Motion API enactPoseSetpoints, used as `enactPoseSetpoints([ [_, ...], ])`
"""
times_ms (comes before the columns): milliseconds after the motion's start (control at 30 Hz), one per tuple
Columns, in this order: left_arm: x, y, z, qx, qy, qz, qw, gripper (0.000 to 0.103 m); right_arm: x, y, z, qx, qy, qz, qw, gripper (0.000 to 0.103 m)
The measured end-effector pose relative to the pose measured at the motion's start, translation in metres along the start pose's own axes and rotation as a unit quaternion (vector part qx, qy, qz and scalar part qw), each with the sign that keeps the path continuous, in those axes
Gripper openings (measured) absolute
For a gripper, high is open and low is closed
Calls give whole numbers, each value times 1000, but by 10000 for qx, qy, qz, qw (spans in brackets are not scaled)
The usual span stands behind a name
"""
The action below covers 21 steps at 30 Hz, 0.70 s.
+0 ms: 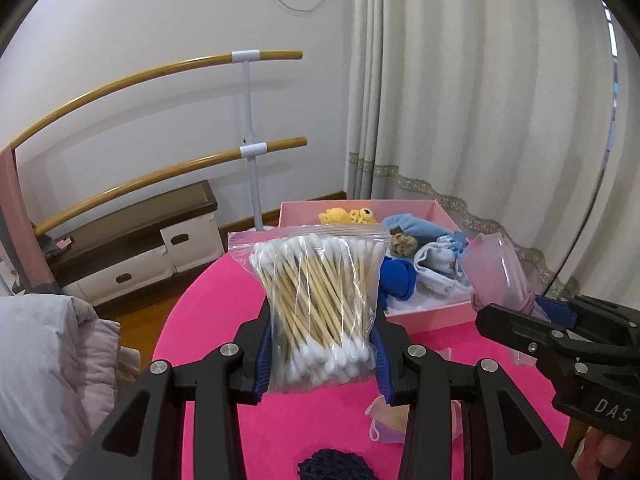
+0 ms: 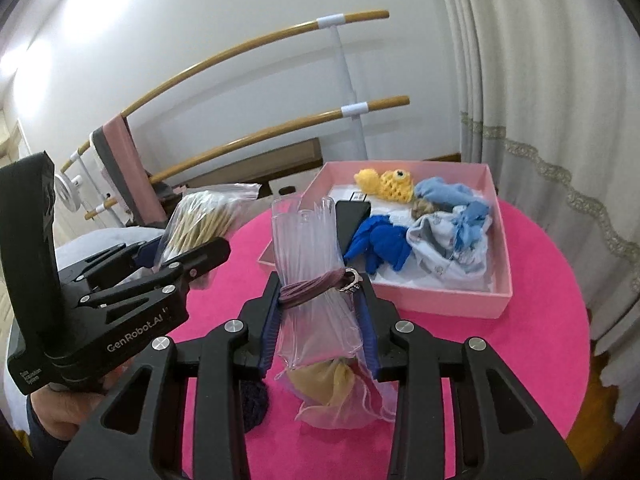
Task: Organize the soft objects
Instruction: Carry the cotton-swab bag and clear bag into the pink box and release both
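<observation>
My left gripper is shut on a clear zip bag of cotton swabs, held above the pink round table; the bag also shows in the right wrist view. My right gripper is shut on a clear plastic packet tied with a mauve hair band, also seen in the left wrist view. A pink box at the table's far side holds a yellow knitted toy, blue cloths and a pale baby garment.
A sheer pink pouch with tan fabric and a dark navy knitted piece lie on the table below my grippers. A wooden ballet barre, a low drawer unit, curtains and a grey quilt surround the table.
</observation>
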<state>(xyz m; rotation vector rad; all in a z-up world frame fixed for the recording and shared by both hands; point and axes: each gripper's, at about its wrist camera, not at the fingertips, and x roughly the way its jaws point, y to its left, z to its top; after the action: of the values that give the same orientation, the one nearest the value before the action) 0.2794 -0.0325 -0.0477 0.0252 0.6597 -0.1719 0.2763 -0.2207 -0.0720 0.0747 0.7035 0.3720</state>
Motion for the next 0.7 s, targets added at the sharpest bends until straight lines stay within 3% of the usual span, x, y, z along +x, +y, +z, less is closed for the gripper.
enactPoseSetpoints([
  [267,12,-2,12,-41,29,-6,10000,38,-2,-1,8,-23,-87,-135,9999,32],
  [700,68,-4,64,-58,94,-137,9998,38,34,-25,77,-132,-35,-529,9985,33],
])
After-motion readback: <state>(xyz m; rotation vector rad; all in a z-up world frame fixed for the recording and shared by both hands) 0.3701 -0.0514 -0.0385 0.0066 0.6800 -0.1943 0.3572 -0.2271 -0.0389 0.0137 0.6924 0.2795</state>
